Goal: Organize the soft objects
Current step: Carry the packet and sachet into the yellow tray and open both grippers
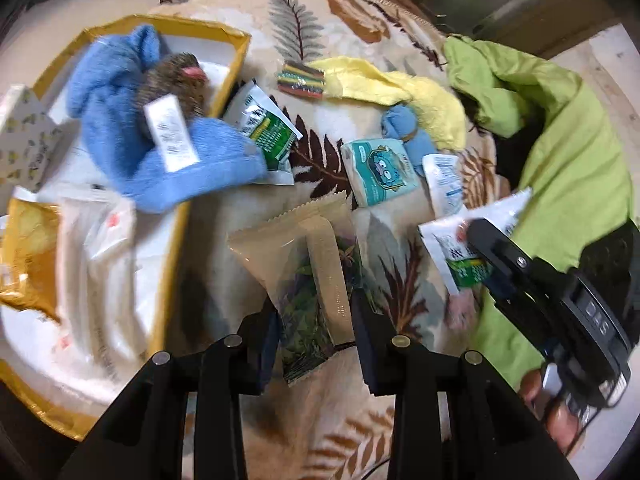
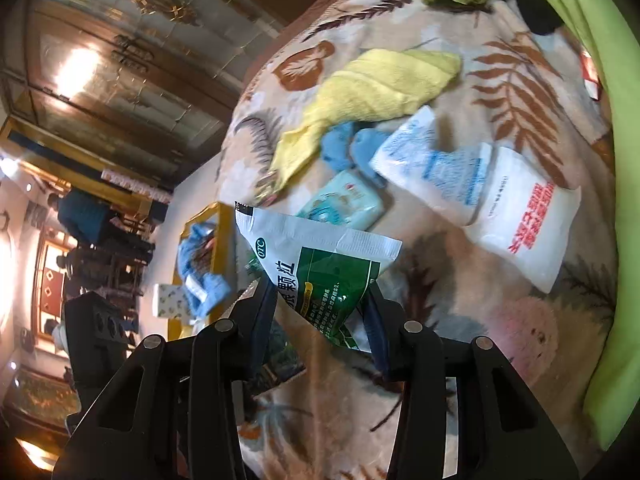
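The left gripper has its jaws clamped on a clear-fronted snack packet with a beige strip and dark green print, held above the leaf-patterned blanket. The right gripper has its jaws clamped on a white and green sachet, also lifted off the blanket; in the left wrist view the same sachet sits under that gripper's black finger at the right edge.

To the left lies a shallow yellow-rimmed box with a white lining. In it are a blue towel bearing a white label, a brownish fuzzy thing with a pink spot lying on the towel, and clear plastic bags nearer the camera. A gold pouch rests at the box's left side, and a small patterned white carton stands just beside it. A second green and white sachet leans against the box's outer rim, partly under the towel's edge.

Loose on the blanket are a yellow cloth, a small blue cloth touching it, a teal tissue pack, a white pouch with blue print and a white pouch with red print overlapping each other, and a striped bundle. A green fabric is bunched along the right side.
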A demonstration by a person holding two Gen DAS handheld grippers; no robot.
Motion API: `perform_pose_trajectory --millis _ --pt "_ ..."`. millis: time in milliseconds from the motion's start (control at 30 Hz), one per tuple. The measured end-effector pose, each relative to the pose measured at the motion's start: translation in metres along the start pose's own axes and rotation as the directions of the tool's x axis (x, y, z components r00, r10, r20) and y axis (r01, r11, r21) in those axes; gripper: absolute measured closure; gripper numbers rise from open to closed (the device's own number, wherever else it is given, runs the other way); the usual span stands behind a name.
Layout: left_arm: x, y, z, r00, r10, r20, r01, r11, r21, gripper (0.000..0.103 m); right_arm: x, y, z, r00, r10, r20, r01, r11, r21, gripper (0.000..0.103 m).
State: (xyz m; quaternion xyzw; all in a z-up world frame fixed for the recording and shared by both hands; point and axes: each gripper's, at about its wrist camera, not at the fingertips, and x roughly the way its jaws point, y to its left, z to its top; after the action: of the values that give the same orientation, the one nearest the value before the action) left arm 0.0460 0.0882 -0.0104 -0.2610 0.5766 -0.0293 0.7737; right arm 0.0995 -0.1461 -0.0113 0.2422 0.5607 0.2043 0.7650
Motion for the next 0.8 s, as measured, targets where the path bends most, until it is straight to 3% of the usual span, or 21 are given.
perform_pose_trajectory --millis 233,433,633,800 --pt "-0.050 0.033 -0.005 0.998 0.037 0.052 -0.039 0.999 0.033 0.069 0.013 0.041 -0.009 0.998 0.041 -0.050 -0.045 0.996 -0.074 0.061" --pt "-0.078 0.072 0.000 0.994 0.076 0.081 -0.076 0.997 0.001 0.069 0.032 0.083 -0.010 0.992 0.072 -0.107 -0.086 0.987 -0.138 0.061" --pt "-0.084 0.102 0.011 0.986 0.140 0.087 -0.138 0.990 -0.029 0.069 0.062 0.126 -0.013 0.975 0.117 -0.187 -0.150 0.973 -0.173 0.061" --pt "-0.084 0.121 0.020 0.979 0.182 0.088 -0.178 0.983 -0.044 0.069 0.096 0.155 -0.016 0.962 0.108 -0.252 -0.161 0.967 -0.199 0.061"
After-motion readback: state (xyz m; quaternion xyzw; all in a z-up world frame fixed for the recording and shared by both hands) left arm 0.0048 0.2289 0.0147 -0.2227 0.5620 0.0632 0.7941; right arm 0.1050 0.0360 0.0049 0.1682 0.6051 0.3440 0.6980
